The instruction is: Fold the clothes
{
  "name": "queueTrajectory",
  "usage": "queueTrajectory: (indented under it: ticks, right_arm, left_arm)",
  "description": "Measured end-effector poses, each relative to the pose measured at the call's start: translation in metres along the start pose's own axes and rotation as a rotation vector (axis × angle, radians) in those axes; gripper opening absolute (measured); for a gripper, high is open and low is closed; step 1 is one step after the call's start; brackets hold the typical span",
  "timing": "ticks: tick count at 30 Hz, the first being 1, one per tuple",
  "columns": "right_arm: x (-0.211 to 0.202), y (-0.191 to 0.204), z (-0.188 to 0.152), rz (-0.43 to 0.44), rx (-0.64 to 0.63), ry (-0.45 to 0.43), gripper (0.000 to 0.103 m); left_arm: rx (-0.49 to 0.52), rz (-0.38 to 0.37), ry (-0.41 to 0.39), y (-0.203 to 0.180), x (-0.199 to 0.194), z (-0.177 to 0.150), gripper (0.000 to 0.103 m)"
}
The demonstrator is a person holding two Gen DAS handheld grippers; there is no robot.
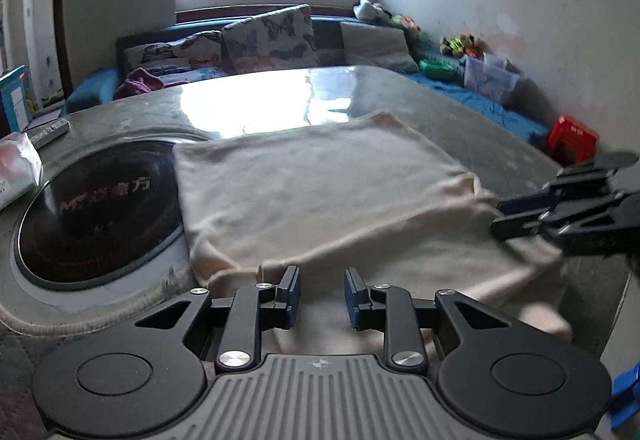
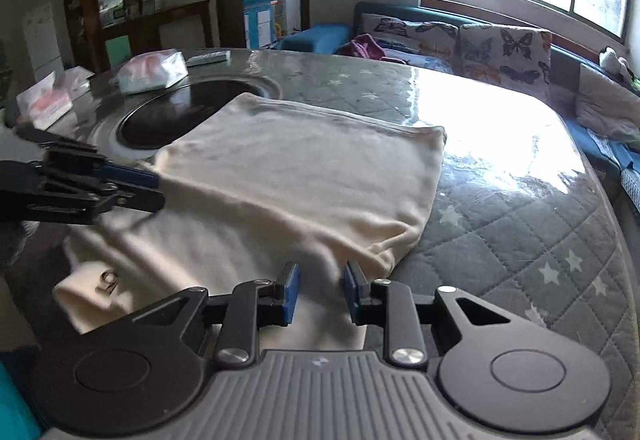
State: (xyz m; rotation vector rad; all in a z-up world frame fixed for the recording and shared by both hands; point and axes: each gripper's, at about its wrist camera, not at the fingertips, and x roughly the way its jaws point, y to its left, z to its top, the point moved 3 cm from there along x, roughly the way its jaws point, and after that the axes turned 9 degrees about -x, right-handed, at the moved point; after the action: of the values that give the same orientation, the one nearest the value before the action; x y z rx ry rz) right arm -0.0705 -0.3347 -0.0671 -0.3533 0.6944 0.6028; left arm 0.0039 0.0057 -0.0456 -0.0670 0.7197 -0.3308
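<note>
One cream garment (image 1: 320,192) lies on the quilt-covered round table (image 2: 520,240), its far part doubled over into a flat, roughly square panel whose far left corner overlaps the black round cooktop (image 1: 92,208) set into the table. The near part (it bears a small printed mark in the right wrist view) spreads looser towards the near edge and looks unfolded, though motion blur makes that layer hard to read. So, as a judgement, at least one fold is in place and the near portion is left to bring over or tidy.

The left gripper (image 1: 322,296) hovers over the near hem with its jaws standing apart at a middling gap and nothing between them. The right gripper (image 2: 322,294) is the same: parted, empty, above the near right corner of the cloth.

Counted: one garment, two grippers, one cooktop, two tissue packs (image 2: 154,74) far left, several butterfly cushions (image 2: 504,48) on the sofa beyond.
</note>
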Motion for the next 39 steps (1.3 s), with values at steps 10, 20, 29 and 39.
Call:
queueTrajectory:
  ticks: [10,20,29,39]
  right_arm:
    - [-0.013,0.036,-0.010,0.040,-0.133,0.008,0.028]
    - [-0.009,0.050,0.001,0.064,-0.160,-0.042,0.028]
    - [-0.007,0.062,0.005,0.081,-0.206,-0.054,0.028]
    - [-0.022,0.057,0.006,0.112,-0.207,-0.049,0.029]
  left_arm:
    - [0.048,-0.014,0.003,-0.004,-0.022,-0.017,0.031]
    - [0.089,-0.022,-0.015,-0.014,-0.037,-0.024,0.031]
    - [0.197,-0.047,-0.006,-0.013,-0.063,-0.036,0.035]
    - [0.394,-0.090,-0.003,-0.025,-0.074,-0.059,0.040]
